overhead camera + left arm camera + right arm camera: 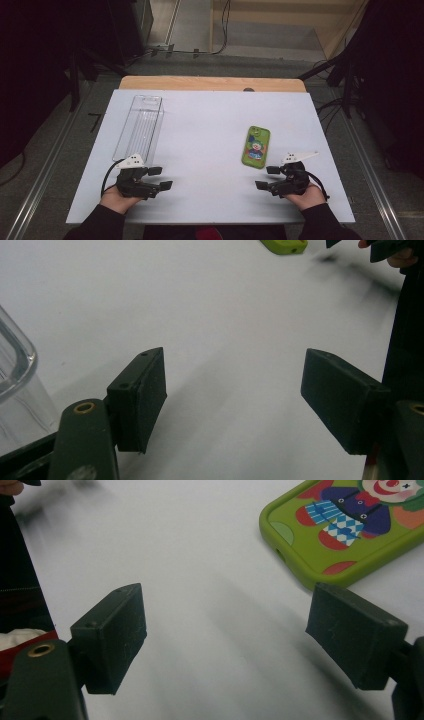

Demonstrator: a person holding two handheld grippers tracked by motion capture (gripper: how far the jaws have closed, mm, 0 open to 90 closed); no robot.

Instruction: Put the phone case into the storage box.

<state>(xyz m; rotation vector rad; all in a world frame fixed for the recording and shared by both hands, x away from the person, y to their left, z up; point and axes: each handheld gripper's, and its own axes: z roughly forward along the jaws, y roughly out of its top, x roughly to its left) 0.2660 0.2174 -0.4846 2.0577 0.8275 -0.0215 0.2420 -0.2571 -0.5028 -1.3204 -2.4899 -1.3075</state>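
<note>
A white table (pixel 210 125) stands on grey floor (pixel 60 150), dark equipment and cables around it

We see a green phone case (pixel 256 146) lying flat on the white table (pixel 210 130), on the right side. It has a funny clown on it, with blue, red and purple clothes. Its long side runs away from us. We also see a clear plastic box (pixel 140 127) on the left side of the table. It is long and thin, open on top, and has nothing in it. The two are well apart.
</note>
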